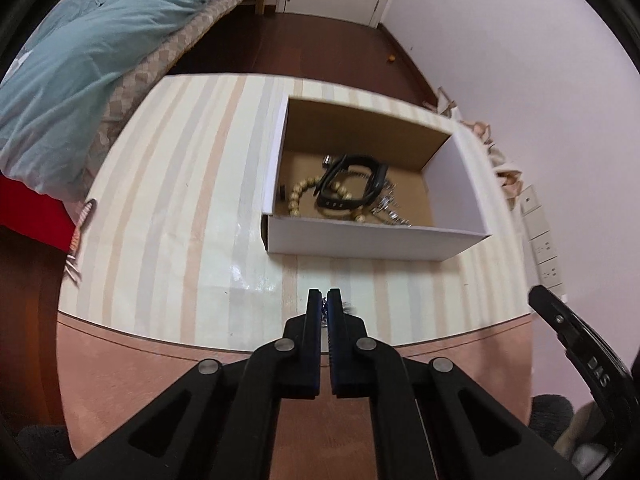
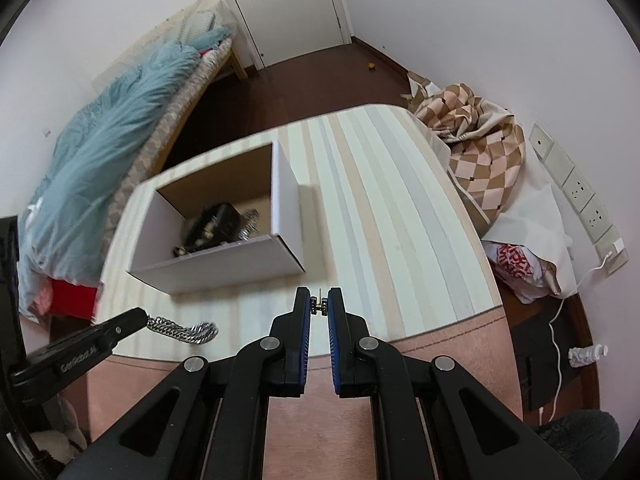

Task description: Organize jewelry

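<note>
The left hand-held gripper (image 1: 324, 300) has its fingers pinched on a silver chain (image 2: 182, 330), whose links hang from its tip above the striped surface (image 1: 180, 200). The right hand-held gripper (image 2: 319, 301) pinches a small metal earring (image 2: 320, 307) between its blue pads, a narrow gap left between them. Ahead of both stands an open cardboard box (image 1: 372, 238) on the surface, holding a black wristband (image 1: 352, 184), a wooden bead bracelet (image 1: 300, 196) and silver pieces (image 1: 390, 208).
</note>
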### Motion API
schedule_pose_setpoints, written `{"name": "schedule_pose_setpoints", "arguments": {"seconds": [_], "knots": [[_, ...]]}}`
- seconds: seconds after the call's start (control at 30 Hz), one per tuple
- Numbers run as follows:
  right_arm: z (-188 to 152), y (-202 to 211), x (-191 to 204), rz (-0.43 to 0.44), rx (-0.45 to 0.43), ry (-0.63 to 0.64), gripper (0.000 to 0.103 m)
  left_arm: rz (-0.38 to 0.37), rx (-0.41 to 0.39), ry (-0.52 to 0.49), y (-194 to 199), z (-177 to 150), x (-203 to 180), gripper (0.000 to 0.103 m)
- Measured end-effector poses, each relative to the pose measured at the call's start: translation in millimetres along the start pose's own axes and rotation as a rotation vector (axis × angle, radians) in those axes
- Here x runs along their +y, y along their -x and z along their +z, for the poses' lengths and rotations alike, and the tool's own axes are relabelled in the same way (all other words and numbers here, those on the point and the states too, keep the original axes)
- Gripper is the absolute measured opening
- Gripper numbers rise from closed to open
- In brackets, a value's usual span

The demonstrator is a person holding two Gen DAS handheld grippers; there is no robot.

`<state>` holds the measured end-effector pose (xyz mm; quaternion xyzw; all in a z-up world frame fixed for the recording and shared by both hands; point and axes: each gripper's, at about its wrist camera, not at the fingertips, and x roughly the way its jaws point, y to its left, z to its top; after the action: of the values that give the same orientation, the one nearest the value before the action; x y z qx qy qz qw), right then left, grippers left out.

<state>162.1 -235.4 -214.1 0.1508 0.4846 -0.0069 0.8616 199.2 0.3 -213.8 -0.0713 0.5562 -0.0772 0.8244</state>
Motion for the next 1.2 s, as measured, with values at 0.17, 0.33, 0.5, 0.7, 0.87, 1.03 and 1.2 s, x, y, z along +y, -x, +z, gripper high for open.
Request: {"name": "schedule_pose_setpoints", "arguments": {"seconds": [0.17,0.33,0.5,0.7,0.87,1.03,1.2], "knots": [[12.4,10.5,4.4,0.047,-0.017,-0.017,0.009,-0.037,-0.046,-0.023,32.2,11.2,-8.8,0.000],[32.1,19.2,13.4,0.101,-0.033,-0.007,0.009,-0.082,-0.099,-0.046,61.7,34.2,-13.1,0.000],[63.4,16.3,32.1,0.136,-0.049,0.053,0.009,-0.075,-0.160,-0.097,76.0,68.1,-22.6,0.000],[101.0,-14.1,49.6,0.158,0.000,0.089,0.009,-0.058,-0.148,-0.143,55.2,109.9,-27.3,0.000],[97.9,-8.8,42.2,0.152,-0.017,0.072,0.009,-0.055,-0.069,-0.098,39.0,89.1,-19.0,0.016],[57.0,-8.8,18.4,0.104,0.002,0.031,0.009,-0.072,0.006,-0.018,1.6,27.3,-3.2,0.075],[18.9,-23.2,-12.1,0.074,0.073,-0.047,0.009,-0.065,0.064,0.082,-39.3,3.9,11.9,0.074]]}}
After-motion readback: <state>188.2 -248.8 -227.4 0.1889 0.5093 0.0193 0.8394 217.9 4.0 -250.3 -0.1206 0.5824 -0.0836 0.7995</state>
